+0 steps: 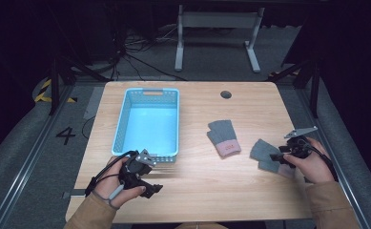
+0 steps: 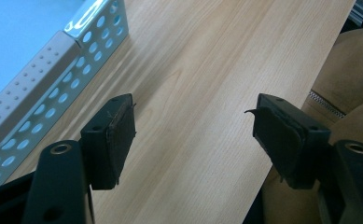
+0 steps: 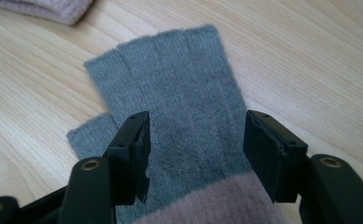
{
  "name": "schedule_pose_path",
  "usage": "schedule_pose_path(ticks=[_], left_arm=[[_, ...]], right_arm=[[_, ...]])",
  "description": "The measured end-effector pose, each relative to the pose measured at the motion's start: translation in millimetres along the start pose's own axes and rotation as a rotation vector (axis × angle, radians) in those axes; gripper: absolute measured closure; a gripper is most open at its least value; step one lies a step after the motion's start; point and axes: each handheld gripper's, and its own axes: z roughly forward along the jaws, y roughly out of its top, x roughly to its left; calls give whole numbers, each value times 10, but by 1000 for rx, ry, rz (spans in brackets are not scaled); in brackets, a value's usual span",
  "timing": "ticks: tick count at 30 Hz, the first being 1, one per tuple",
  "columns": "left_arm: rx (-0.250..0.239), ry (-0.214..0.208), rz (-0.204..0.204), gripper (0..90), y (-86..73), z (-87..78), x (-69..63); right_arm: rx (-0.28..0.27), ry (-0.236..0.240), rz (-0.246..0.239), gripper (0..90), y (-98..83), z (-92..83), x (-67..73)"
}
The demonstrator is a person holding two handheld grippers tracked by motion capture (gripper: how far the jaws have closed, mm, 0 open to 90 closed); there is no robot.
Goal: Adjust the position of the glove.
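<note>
Two grey fingerless gloves with pink cuffs lie on the wooden table. One glove rests flat at mid-table. The other glove lies further right, under my right gripper. In the right gripper view this glove spreads out flat, and the right gripper stands open low over it, one jaw on each side of the palm, near the pink cuff. My left gripper is open over bare wood near the front edge, just in front of the basket; nothing lies between its jaws.
A light blue perforated basket stands at the left of the table; its near corner is close to the left gripper. The pink cuff of the mid-table glove shows beyond the right gripper. A cable hole sits at the far edge.
</note>
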Motion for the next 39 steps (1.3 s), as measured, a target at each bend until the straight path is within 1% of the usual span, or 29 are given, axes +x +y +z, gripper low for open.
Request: schedule_pose_path(ticks=[3, 9, 17, 20, 22, 24, 25, 26, 28, 31, 33, 37, 39], left_arm=[[6, 0, 3, 304, 4, 13, 1], [1, 0, 3, 303, 3, 9, 1], [1, 1, 3, 302, 4, 9, 5], [2, 2, 5, 301, 5, 9, 4], [3, 0, 4, 300, 6, 14, 3], [2, 0, 2, 299, 4, 18, 3], [2, 0, 2, 298, 4, 18, 3], [1, -1, 1, 298, 4, 17, 3], [0, -2, 2, 298, 4, 12, 5], [-1, 0, 1, 298, 4, 15, 7], [-2, -1, 0, 298, 6, 13, 5], [-20, 7, 1, 302, 13, -3, 12], [-28, 11, -1, 303, 18, -14, 15]], right_arm=[[13, 1, -4, 412, -9, 34, 5], [30, 7, -10, 401, -24, 80, 13], [40, 0, -20, 429, -30, 115, 27], [47, -10, -20, 471, -25, 115, 33], [48, -14, -16, 515, -20, 116, 45], [54, -7, -20, 608, -11, 111, 60], [57, -8, -20, 678, -6, 107, 69], [61, -7, -21, 717, -1, 104, 76], [63, -9, -21, 761, 8, 106, 90], [61, -10, -8, 782, 15, 105, 94], [58, -5, -7, 786, 21, 94, 91], [22, 24, -2, 787, 50, -1, 115], [0, 25, -16, 786, 74, -59, 156]])
